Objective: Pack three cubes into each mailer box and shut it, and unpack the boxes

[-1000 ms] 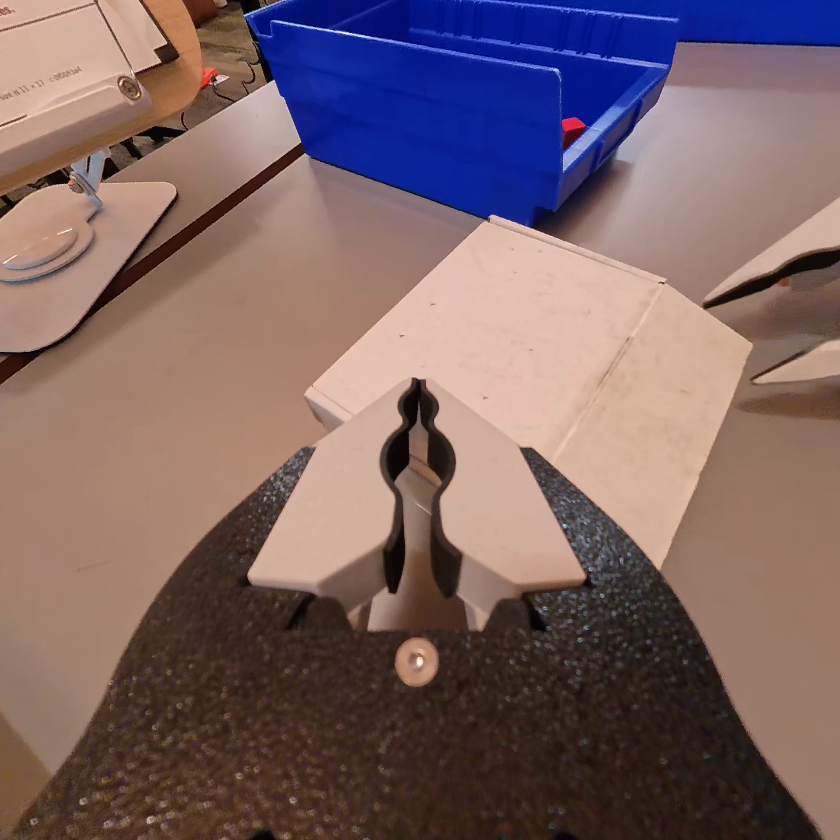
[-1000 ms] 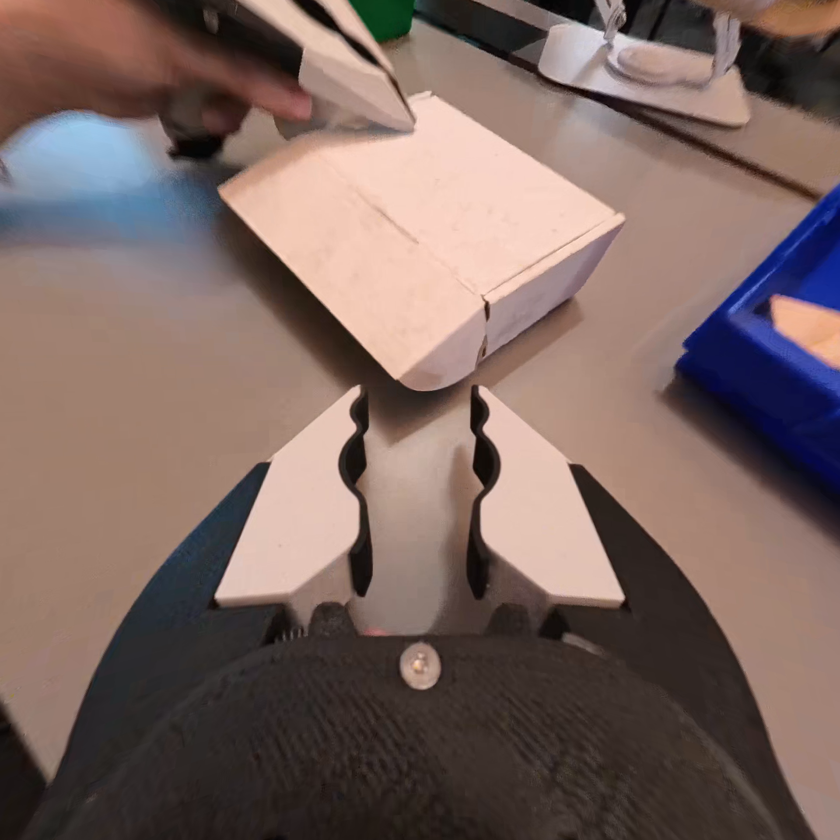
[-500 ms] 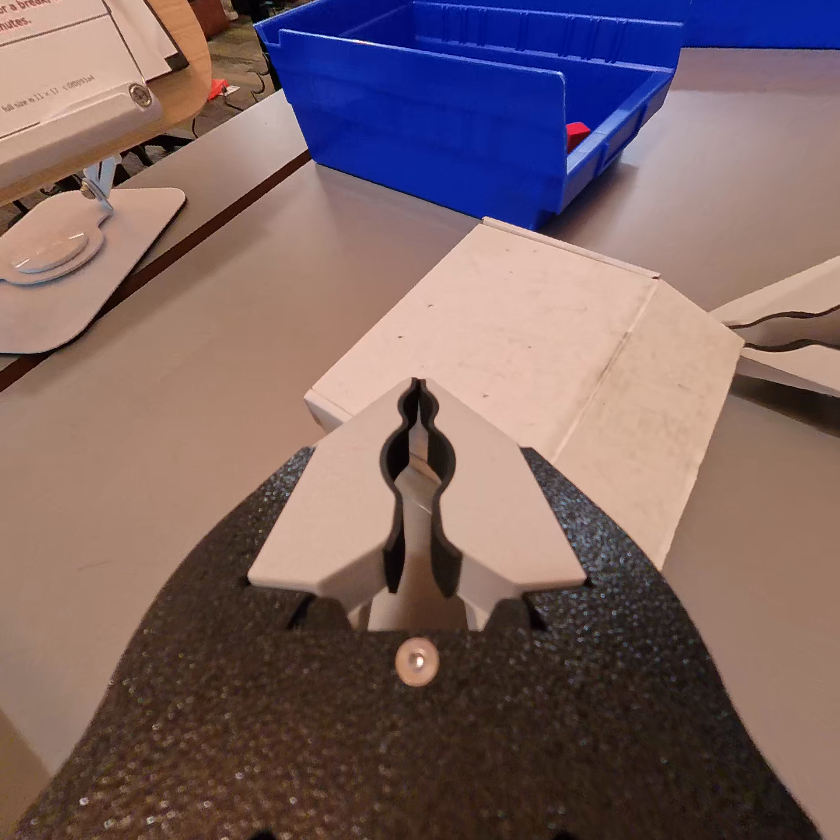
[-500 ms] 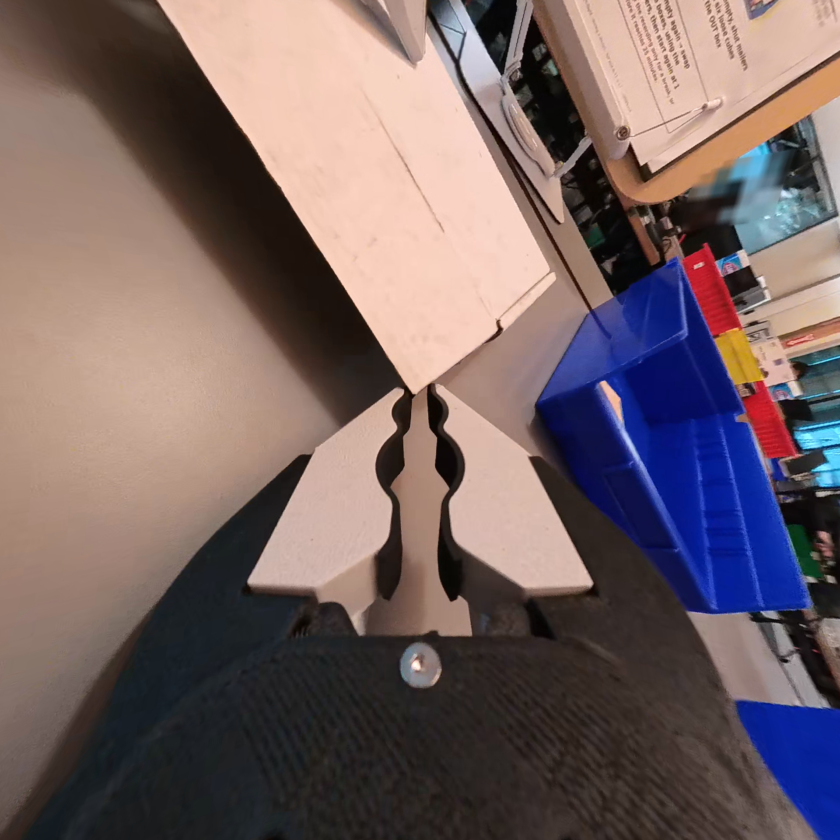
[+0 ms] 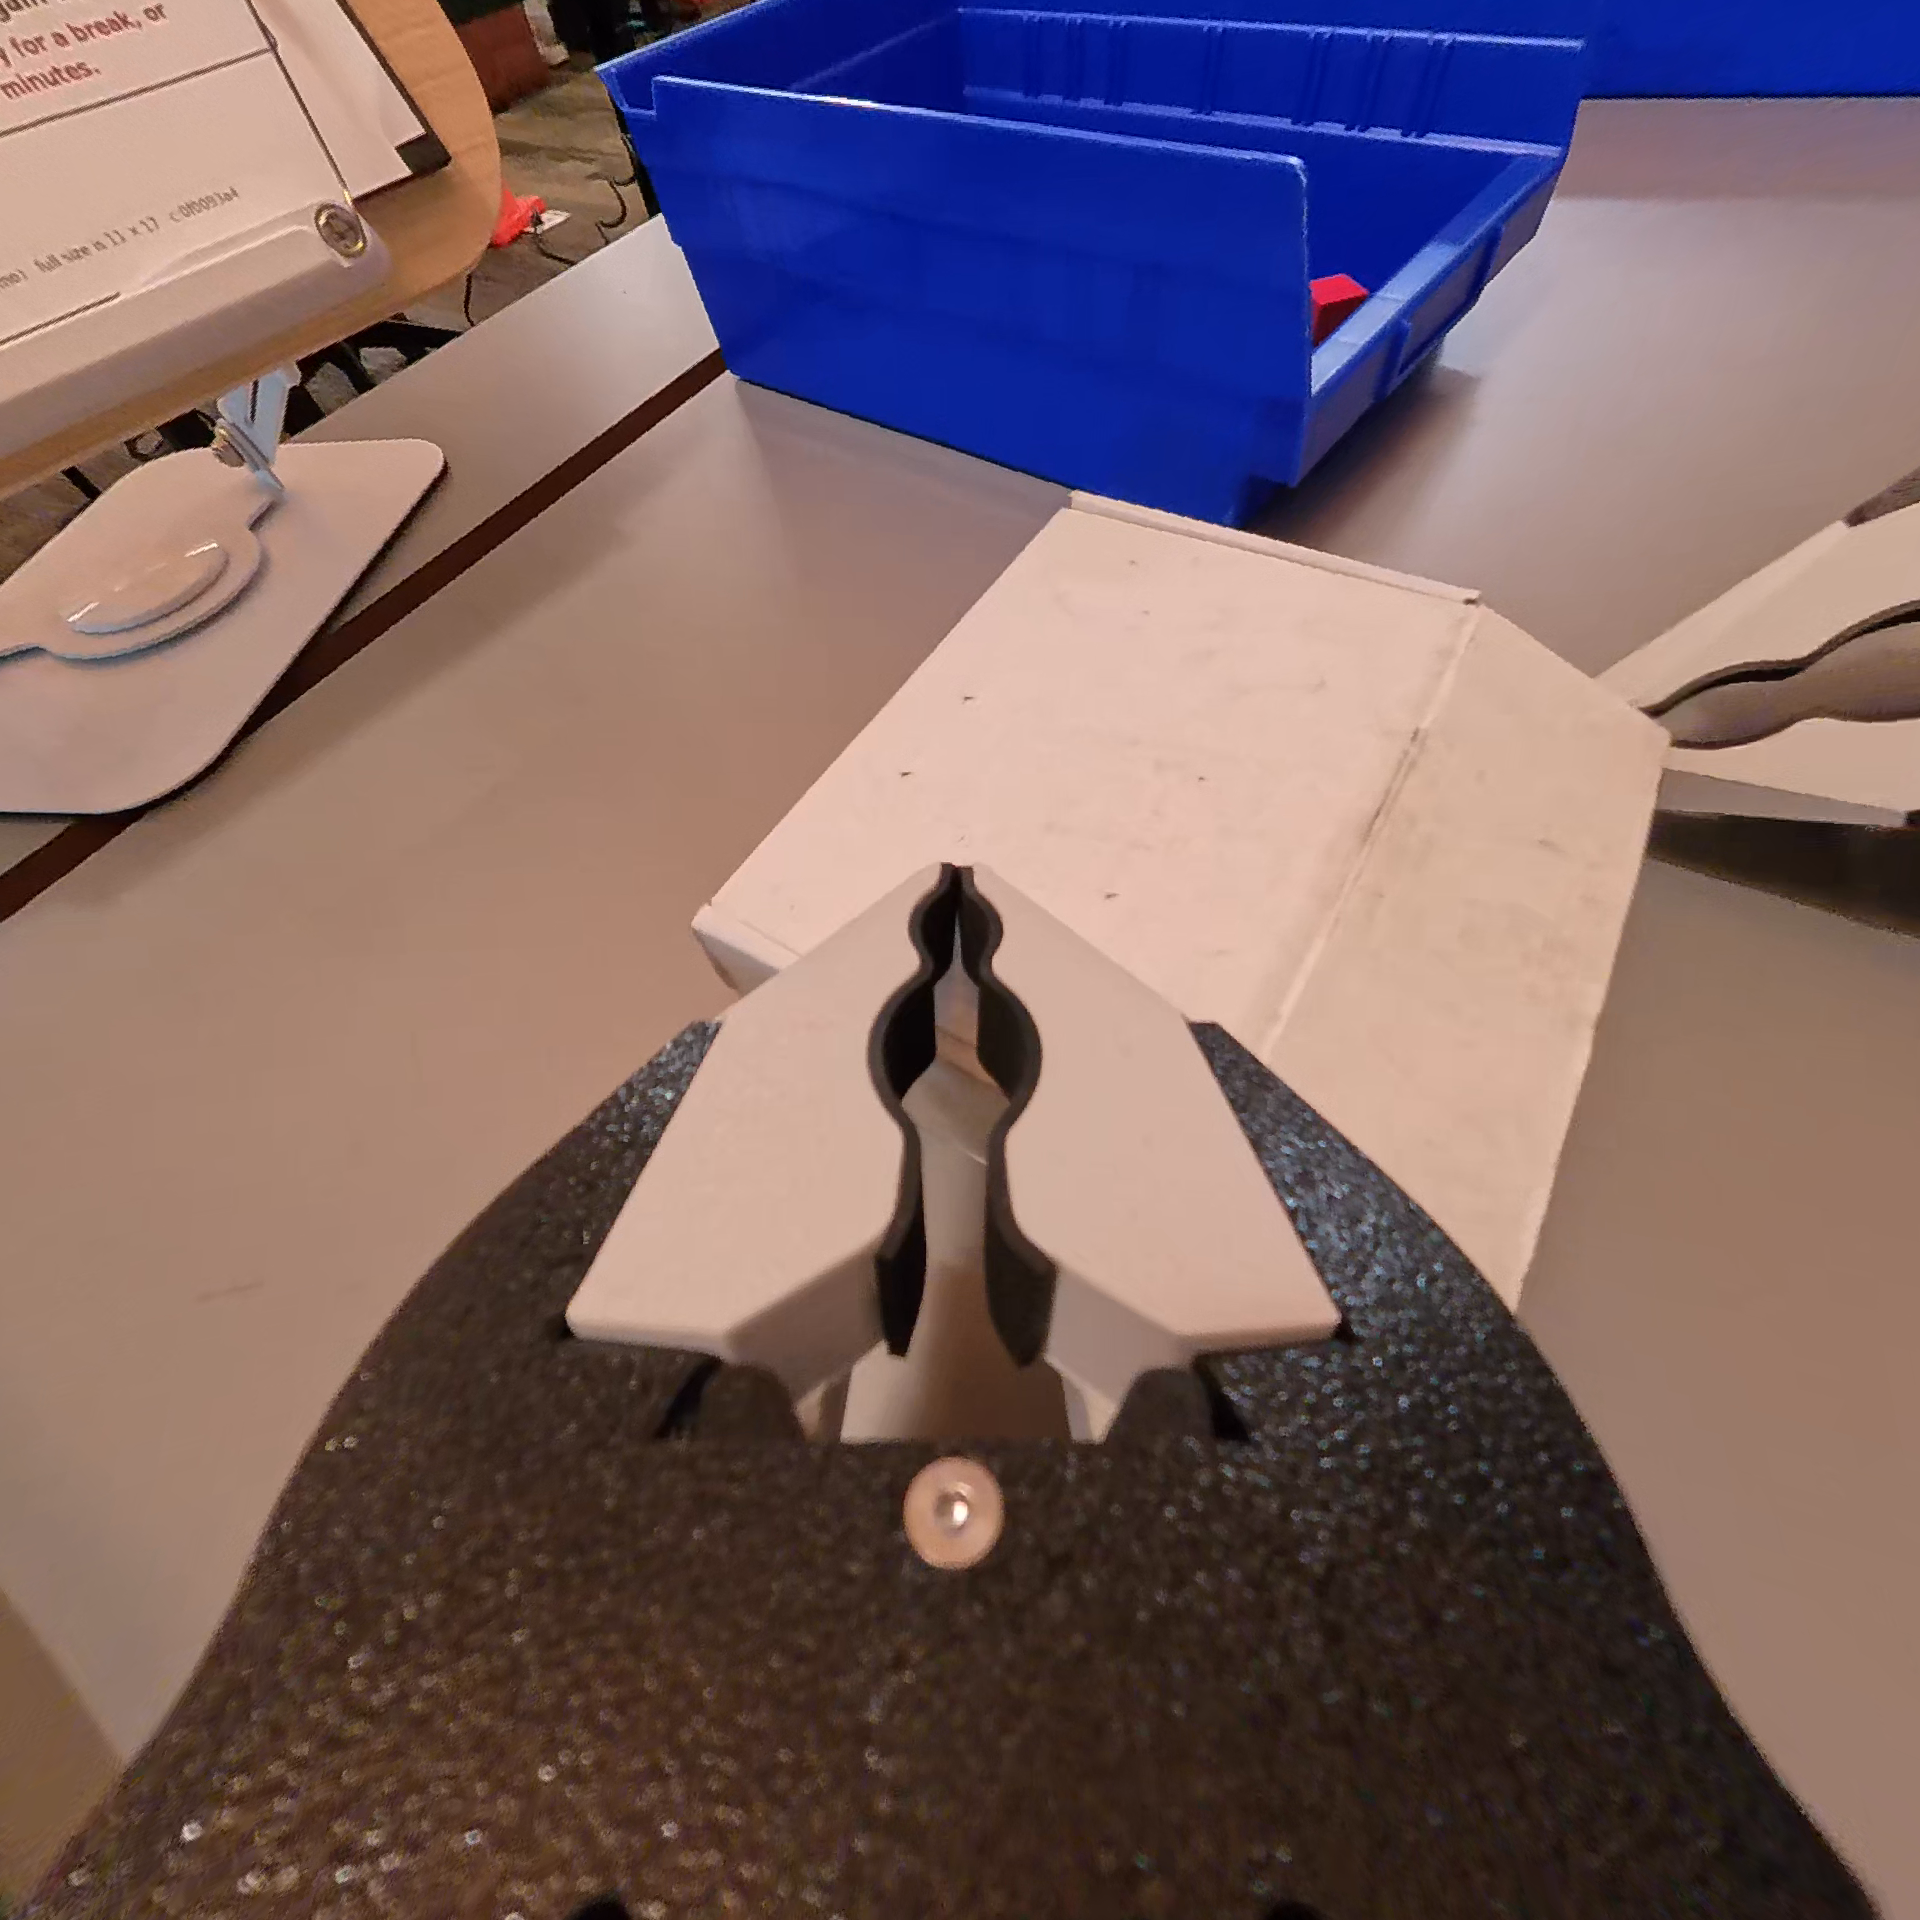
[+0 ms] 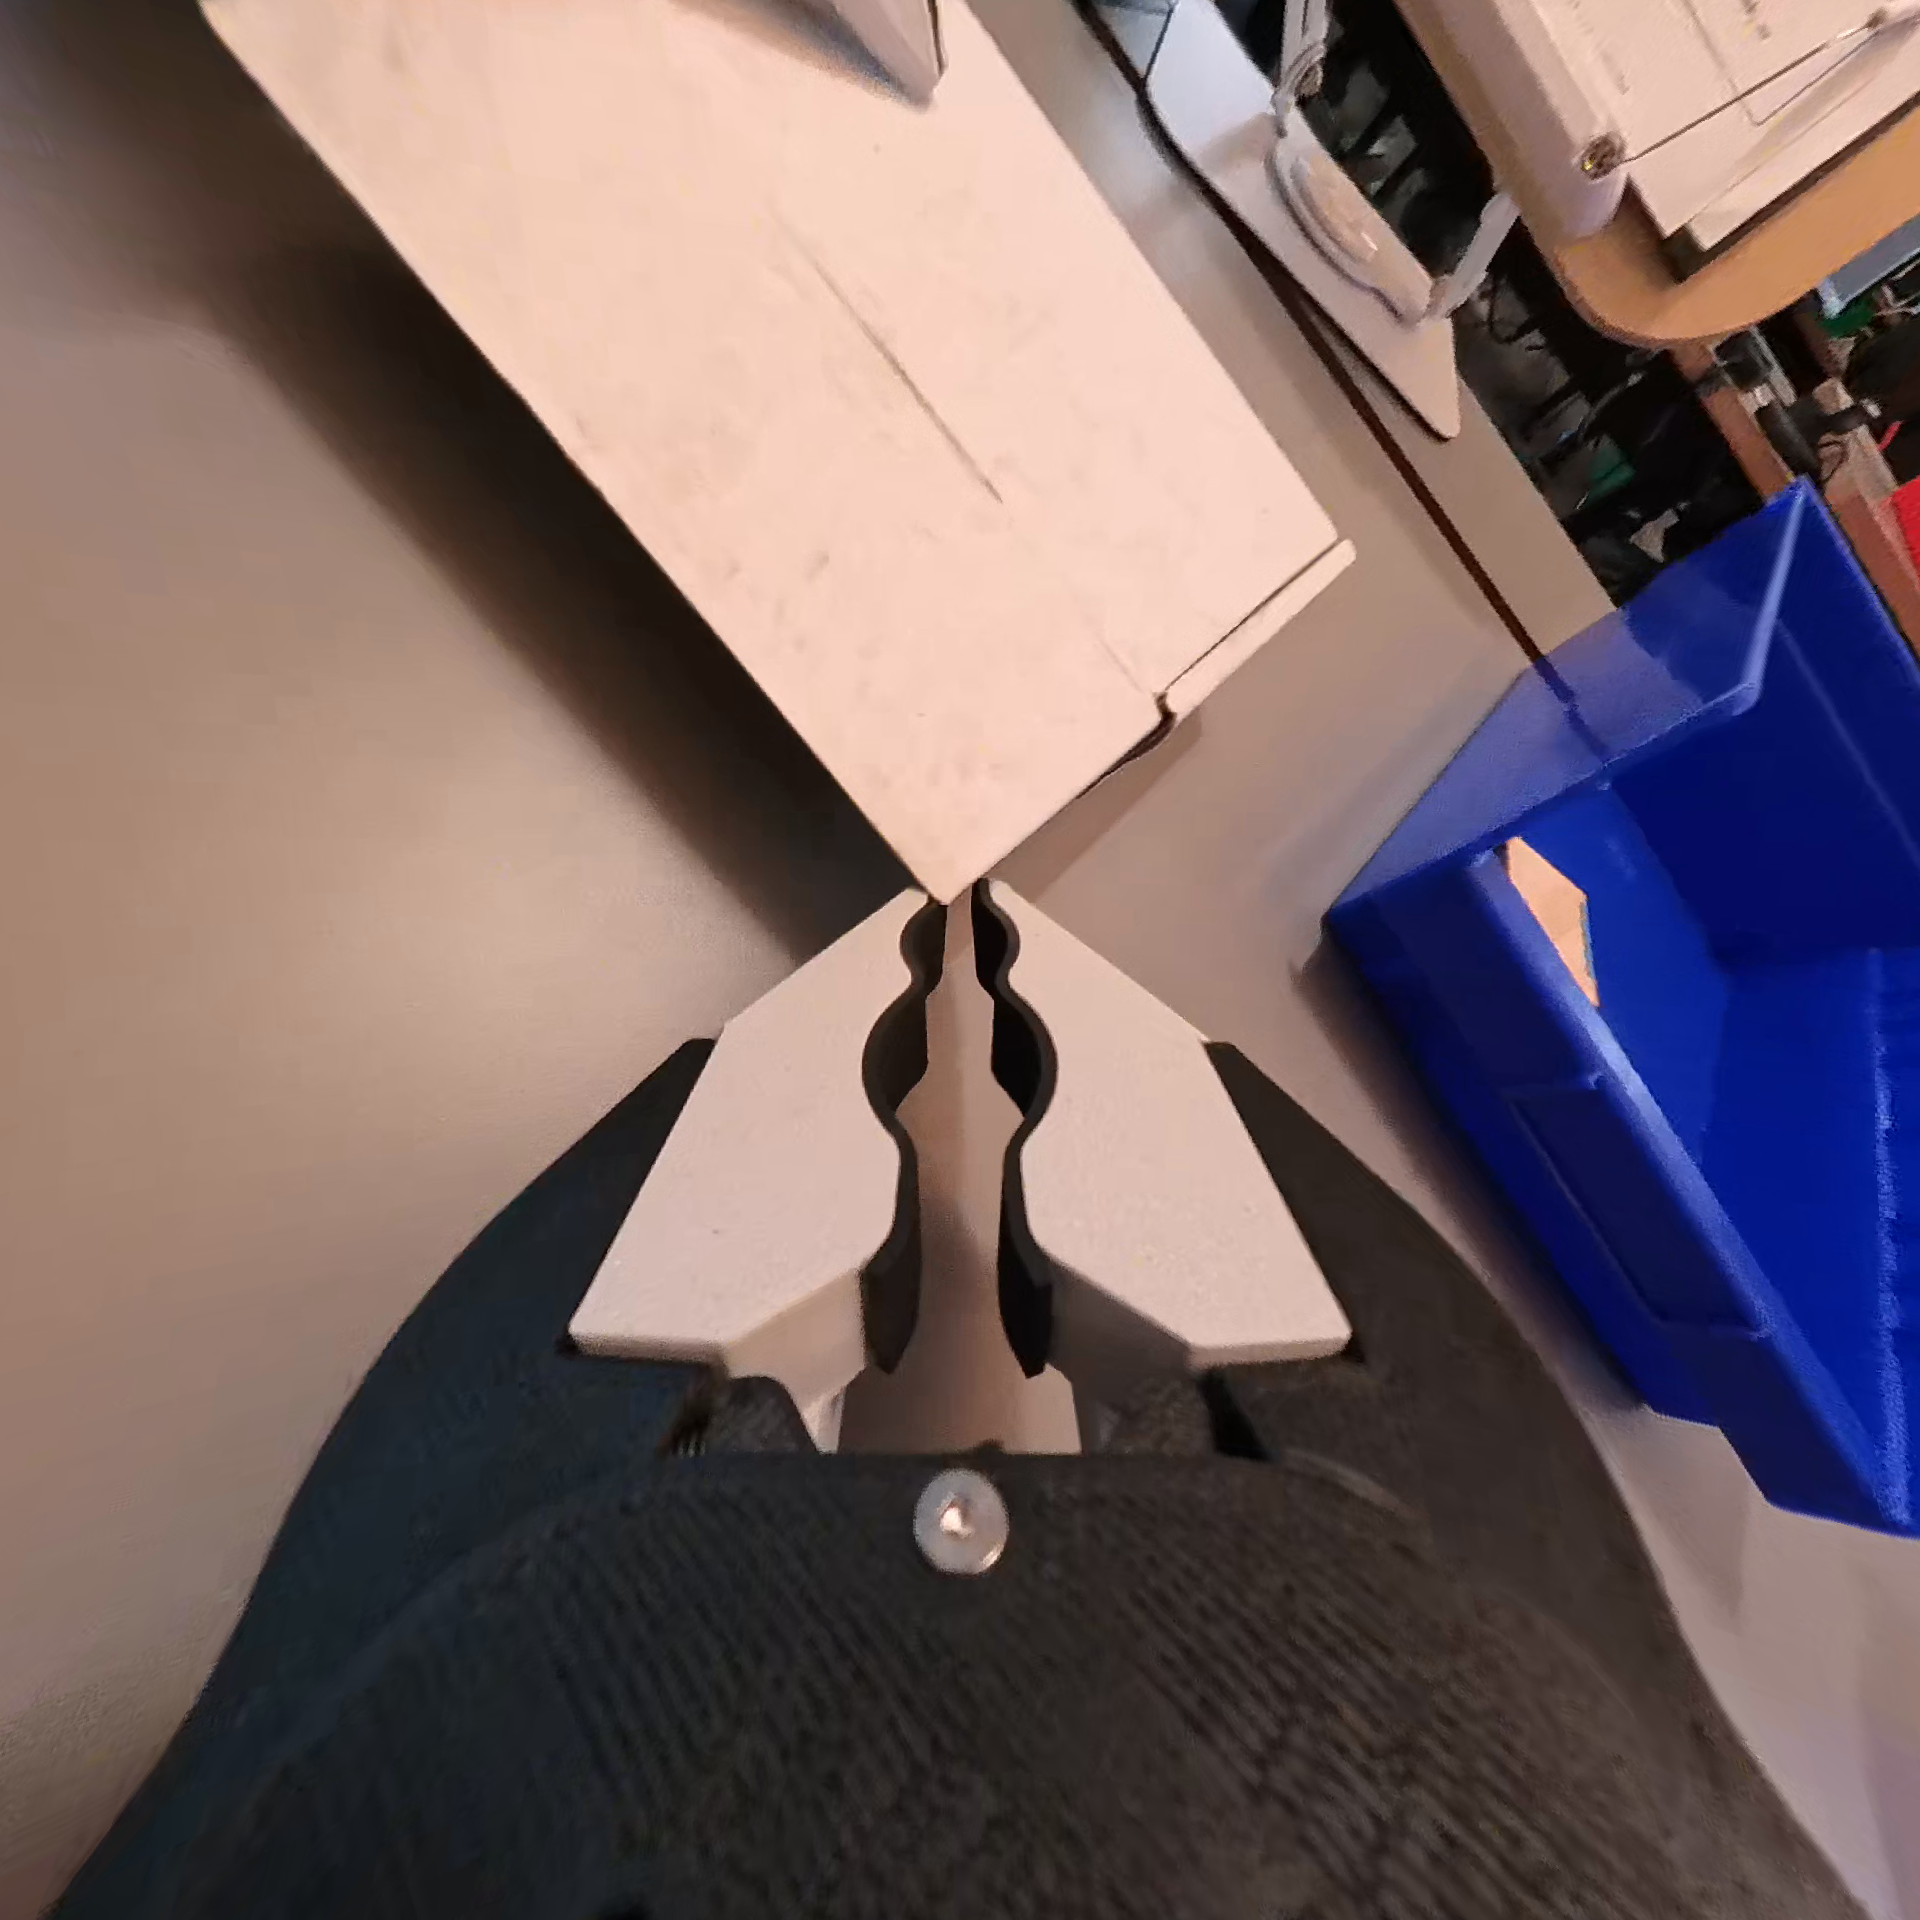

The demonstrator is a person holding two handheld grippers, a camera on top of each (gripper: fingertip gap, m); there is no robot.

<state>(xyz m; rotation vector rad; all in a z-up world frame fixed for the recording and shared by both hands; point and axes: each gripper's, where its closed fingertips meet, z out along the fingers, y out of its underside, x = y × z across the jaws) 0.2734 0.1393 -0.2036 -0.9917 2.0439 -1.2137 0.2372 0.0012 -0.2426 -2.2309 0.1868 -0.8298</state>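
Two claws on one white mailer box [image 5: 1195,727], which lies closed on the grey table [image 5: 416,935]. My left gripper [image 5: 961,873] has its tips pressed together, resting on the near corner of the lid. My right gripper [image 6: 951,914] is pinched onto the edge of the front flap [image 6: 831,623], tips nearly touching. Bare table to the left of the box. Farther off, a blue bin [image 5: 1039,260] stands just beyond the box, a red cube [image 5: 1333,301] inside. A second ago my right claw was wide and short of the flap; now it grips it, rolled sideways.
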